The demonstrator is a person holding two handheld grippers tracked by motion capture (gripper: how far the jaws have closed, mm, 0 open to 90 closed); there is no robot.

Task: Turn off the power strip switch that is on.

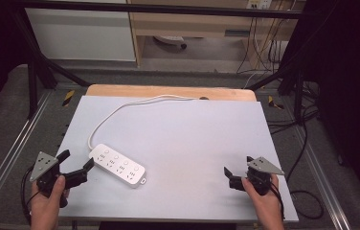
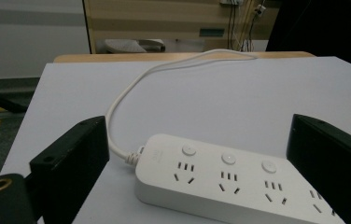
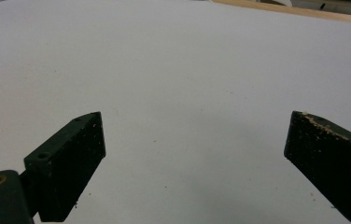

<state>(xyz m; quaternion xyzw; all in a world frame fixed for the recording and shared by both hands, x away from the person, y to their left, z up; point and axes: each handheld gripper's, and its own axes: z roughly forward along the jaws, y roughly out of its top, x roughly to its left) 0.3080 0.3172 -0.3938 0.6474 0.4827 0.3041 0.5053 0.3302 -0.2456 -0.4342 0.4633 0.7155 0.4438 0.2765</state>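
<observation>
**Both grippers wide, power strip at the left**

At the near edge of the table (image 1: 178, 124), the left gripper (image 1: 76, 163) and right gripper (image 1: 238, 168) are each held in a hand, jaws spread apart and empty. Just beyond the left jaws lies the white power strip (image 1: 117, 165), flat on the pale sheet. Its white cord (image 1: 120, 109) curves away to the far wooden edge.

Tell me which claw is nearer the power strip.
Left. The left claw sits open right beside the power strip, at its cord end; the right claw, also open, is well off to the strip's other side, over bare table.
</observation>
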